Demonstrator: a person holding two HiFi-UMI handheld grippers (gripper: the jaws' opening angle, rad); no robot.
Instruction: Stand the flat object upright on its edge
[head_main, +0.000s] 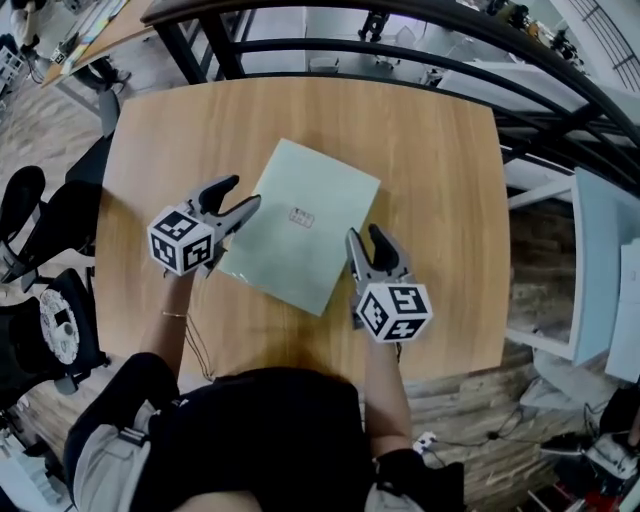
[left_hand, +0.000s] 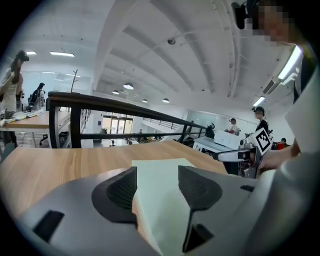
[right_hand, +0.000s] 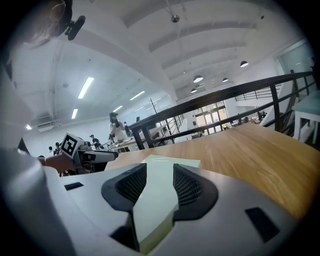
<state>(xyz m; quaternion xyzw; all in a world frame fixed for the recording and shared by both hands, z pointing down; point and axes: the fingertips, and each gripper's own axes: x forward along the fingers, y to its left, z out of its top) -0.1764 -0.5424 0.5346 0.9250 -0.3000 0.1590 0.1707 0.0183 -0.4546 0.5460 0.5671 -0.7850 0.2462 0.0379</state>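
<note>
While the book (head_main: 298, 240) lies flat, left gripper (head_main: 243, 192), right gripper (head_main: 362, 235) straddle it — fingers (left_hand: 122, 189) parted.

Left gripper (head_main: 243, 192) and right gripper (head_main: 364, 236), both jaws apart

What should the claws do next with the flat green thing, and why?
Probably close both on it: the green sheet lies flat on the table, and the left claw and right claw sit open at its opposite edges.
</note>
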